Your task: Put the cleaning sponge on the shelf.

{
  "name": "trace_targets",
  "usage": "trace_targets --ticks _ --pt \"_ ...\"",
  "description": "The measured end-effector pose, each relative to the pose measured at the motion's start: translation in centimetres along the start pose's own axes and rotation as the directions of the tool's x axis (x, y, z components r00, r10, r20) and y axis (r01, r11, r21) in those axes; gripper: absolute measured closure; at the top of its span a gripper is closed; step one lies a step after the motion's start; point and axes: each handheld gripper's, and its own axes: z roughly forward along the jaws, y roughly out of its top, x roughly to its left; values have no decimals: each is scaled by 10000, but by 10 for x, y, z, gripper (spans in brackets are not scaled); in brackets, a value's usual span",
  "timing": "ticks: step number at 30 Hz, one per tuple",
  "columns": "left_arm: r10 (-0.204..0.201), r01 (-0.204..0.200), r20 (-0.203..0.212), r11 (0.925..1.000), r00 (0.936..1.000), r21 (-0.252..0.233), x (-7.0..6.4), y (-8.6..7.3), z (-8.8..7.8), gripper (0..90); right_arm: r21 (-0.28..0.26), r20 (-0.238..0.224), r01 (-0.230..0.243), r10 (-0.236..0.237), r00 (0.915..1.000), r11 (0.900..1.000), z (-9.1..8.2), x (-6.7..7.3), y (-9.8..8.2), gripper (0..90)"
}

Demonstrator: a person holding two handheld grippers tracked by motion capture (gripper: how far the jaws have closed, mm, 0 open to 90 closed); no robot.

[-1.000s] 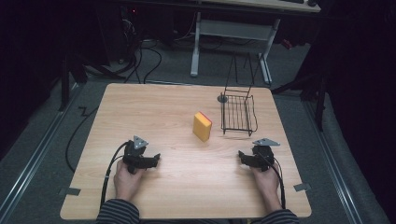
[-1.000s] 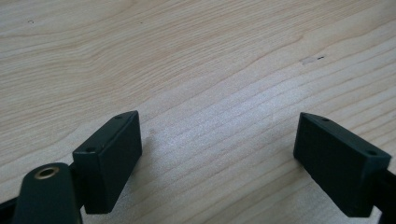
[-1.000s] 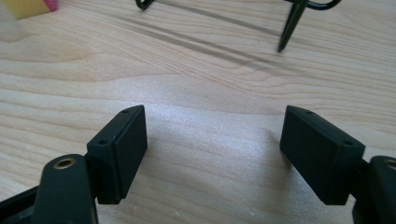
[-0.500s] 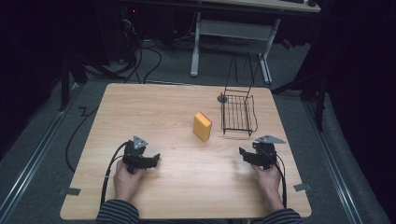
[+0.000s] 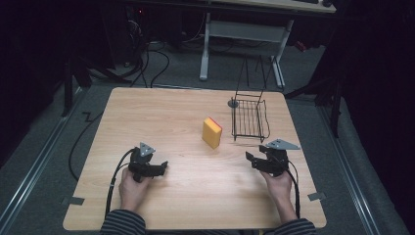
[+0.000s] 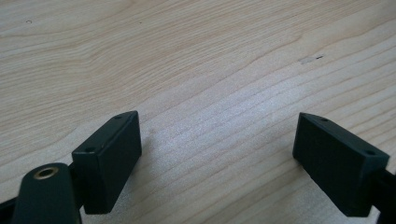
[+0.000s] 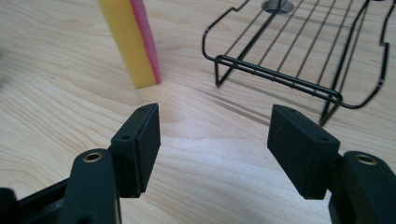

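Beside the wire rack, an unlabelled sponge stands

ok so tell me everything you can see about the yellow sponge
The sponge is a flat rectangular block, yellow foam with a thin pink layer on one face. It stands upright on a narrow edge on the wooden table, near the middle, just left of the black wire rack and apart from it. Only the table touches it. Both grippers are open and short of it; it looks dry and unsquashed.
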Motion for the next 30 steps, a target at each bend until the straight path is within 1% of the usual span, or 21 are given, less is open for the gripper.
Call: trace_targets --ticks 2,5,9,10,14,17,19,22,23,28,30 --pt "0 0 -1 10000 10000 0 0 0 0 160 16 -130 41 -41 9999 10000 1 4 2 349" --pt "-1 1 0 10000 10000 -1 0 0 0 160 -85 -341 261 -263 9991 9996 1 10 6 350" --pt "-1 1 -1 10000 10000 -1 0 0 0 160 -191 -664 279 -292 9974 9994 3 17 9 348" --pt "1 -1 2 10000 10000 0 0 0 0 160 -253 -721 352 -369 9967 9991 5 18 9 347" --pt "-1 1 1 10000 10000 -1 0 0 0 160 -290 -946 411 -437 9946 9987 10 26 13 347" --pt "-2 2 0 10000 10000 -1 0 0 0 160 -299 -1024 615 -643 9927 9977 12 32 19 347" --pt "0 0 1 10000 10000 1 0 0 0 160 -381 -1142 648 -687 9911 9972 15 36 23 348" --pt "-1 1 1 10000 10000 -1 0 0 0 160 -389 -1180 718 -759 9901 9967 17 39 27 348" --pt "-3 3 2 10000 10000 -2 0 0 0 160 -435 -1247 896 -944 9877 9950 20 43 32 350" --pt "1 -1 4 10000 10000 0 0 0 0 160 -420 -1250 1048 -1093 9861 9936 23 49 42 350" --pt "2 -2 4 10000 10000 0 0 0 0 160 -498 -1261 1157 -1211 9846 9920 25 50 46 352"
